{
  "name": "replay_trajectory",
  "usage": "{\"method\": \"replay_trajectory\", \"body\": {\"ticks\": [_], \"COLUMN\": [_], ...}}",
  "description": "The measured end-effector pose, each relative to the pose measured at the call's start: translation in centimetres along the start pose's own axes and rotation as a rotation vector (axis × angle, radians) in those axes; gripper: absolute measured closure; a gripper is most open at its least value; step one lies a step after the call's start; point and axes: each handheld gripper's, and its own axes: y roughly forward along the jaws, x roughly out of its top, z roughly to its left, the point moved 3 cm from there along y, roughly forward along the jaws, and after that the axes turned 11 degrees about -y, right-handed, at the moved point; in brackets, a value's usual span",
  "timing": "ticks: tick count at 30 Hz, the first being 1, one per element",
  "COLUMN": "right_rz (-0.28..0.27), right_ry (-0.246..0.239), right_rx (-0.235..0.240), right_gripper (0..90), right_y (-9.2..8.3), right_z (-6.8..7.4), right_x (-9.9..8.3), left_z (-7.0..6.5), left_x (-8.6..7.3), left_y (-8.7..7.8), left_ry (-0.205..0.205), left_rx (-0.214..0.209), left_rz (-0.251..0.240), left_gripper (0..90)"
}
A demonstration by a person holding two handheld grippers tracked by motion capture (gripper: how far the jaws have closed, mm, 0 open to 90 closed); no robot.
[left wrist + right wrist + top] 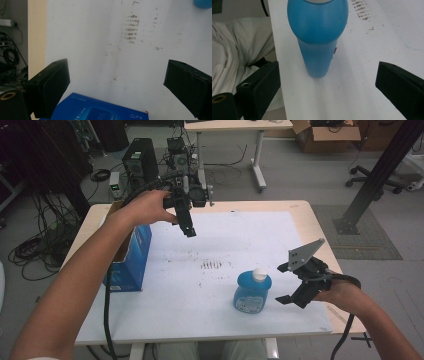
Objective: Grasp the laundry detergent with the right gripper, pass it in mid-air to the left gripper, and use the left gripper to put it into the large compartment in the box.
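You are bringing the right hand-held gripper point(289, 284) toward the blue bottle point(252, 291), which is standing upright near the front edge of the bench point(310, 217), right of centre. Its jaws are spread wide and empty, just beside the bottle and not yet touching. In the right gripper view the bottle point(318, 37) is sitting ahead of the jaws and left of their midline, so shift until it is centred before closing. Judgement: take the straight lower body, not the bulging shoulder, and close slowly, since a one-sided touch could tip it toward the front edge. Your left hand-held gripper point(189, 229) is hovering, jaws wide and empty, over the blue box point(131, 257) at the left edge.
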Motion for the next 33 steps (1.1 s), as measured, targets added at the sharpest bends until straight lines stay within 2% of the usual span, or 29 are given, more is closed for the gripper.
{"method": "replay_trajectory", "body": {"ticks": [28, 33], "right_rz": [-0.146, -0.158], "right_ry": [0.002, 0.007], "right_rx": [-0.012, -0.012], "right_gripper": [5.4, 5.4], "right_y": [1.9, 2.1], "right_z": [0.3, 0.4], "right_x": [-1.5, -1.8], "left_z": [-0.1, 0.0], "left_x": [0.1, 0.0], "left_y": [0.4, 0.3], "left_ry": [0.004, 0.005], "left_rx": [0.005, 0.006], "left_rz": [0.011, 0.012], "left_gripper": [7.0, 7.0]}}
